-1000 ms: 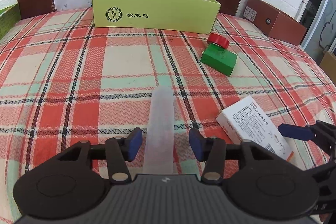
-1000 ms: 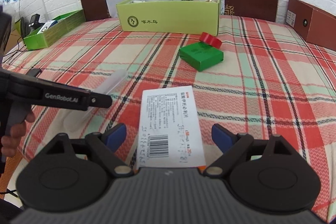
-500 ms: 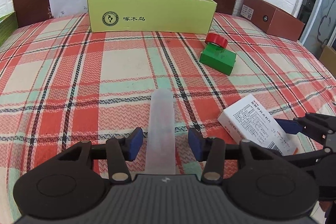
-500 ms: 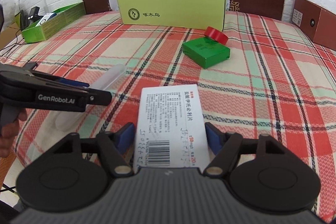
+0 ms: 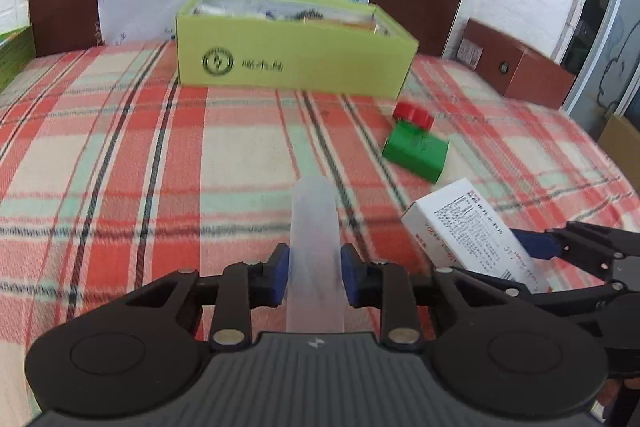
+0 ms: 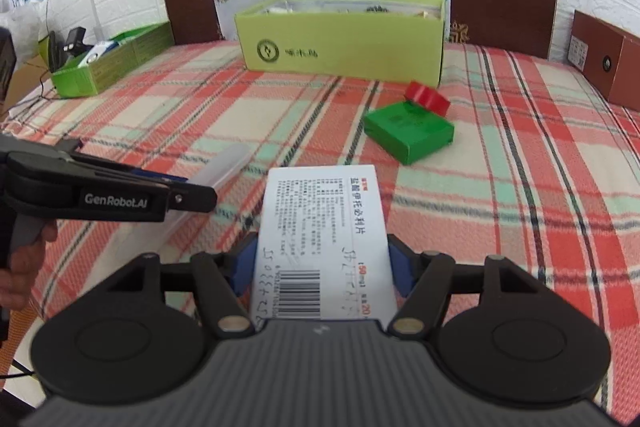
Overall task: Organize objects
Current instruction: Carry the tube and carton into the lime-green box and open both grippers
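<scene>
Translucent plastic, the tube point(image 5: 315, 247) looks light, stiff and slick; the left gripper point(image 5: 313, 273) is clamped on its near end, tube pointing to 12 o'clock over the cloth point(image 5: 120, 155), and a hold nearer its middle would probably slip less. The right gripper point(image 6: 321, 269) pinches the long sides of the white carton point(image 6: 324, 239), likely light and crushable. The lime box point(image 6: 340, 39) stands at 12 o'clock.
</scene>
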{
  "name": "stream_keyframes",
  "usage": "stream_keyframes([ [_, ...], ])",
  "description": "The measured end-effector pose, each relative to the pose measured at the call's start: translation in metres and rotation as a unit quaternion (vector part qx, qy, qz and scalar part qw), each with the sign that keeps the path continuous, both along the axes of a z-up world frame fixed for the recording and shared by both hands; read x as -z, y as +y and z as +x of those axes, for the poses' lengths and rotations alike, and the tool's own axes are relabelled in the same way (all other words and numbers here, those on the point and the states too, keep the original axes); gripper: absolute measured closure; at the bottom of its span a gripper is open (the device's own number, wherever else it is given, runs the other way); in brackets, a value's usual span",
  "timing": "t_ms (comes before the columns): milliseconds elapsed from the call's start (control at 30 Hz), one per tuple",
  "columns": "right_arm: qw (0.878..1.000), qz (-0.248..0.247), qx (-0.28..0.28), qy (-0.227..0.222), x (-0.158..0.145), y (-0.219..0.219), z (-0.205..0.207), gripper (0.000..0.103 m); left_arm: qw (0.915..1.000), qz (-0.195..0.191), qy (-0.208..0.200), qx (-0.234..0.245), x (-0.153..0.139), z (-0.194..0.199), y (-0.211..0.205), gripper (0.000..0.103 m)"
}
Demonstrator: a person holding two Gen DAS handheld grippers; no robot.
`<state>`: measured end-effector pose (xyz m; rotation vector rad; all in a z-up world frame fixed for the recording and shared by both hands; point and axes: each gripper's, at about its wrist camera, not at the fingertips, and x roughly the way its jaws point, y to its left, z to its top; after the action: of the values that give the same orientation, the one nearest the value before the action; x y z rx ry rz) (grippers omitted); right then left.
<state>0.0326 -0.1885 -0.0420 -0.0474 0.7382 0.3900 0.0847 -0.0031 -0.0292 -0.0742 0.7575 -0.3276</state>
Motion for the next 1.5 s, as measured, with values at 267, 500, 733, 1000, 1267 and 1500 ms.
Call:
stream_keyframes([
  [267,0.998,0.025,-0.007,-0.062,-0.047,0.002,0.042,0.038,0.9963,-0.044,-0.074,0.001,-0.063,0.037,0.003,0.074],
  [500,0.991,0.012,0.008,-0.133,-0.087,0.011,0.107,0.038,0.9900,-0.053,-0.130,0.009,-0.111,0.088,-0.013,0.074],
  [733,0.987,-0.006,0.045,-0.155,-0.090,0.015,0.193,0.038,0.9886,-0.057,-0.139,-0.001,-0.128,0.169,-0.027,0.074],
  [1000,0.986,-0.020,0.077,-0.146,-0.062,0.025,0.268,0.038,0.9916,-0.058,-0.116,-0.004,-0.104,0.243,-0.042,0.074],
  [1267,0.987,-0.042,0.073,-0.139,-0.032,0.041,0.296,0.013,0.9896,-0.057,-0.125,-0.041,-0.070,0.247,-0.030,0.024],
  [1500,0.980,-0.044,0.085,-0.173,-0.039,0.032,0.267,0.000,0.9890,-0.053,-0.119,-0.069,-0.080,0.226,-0.020,0.023],
])
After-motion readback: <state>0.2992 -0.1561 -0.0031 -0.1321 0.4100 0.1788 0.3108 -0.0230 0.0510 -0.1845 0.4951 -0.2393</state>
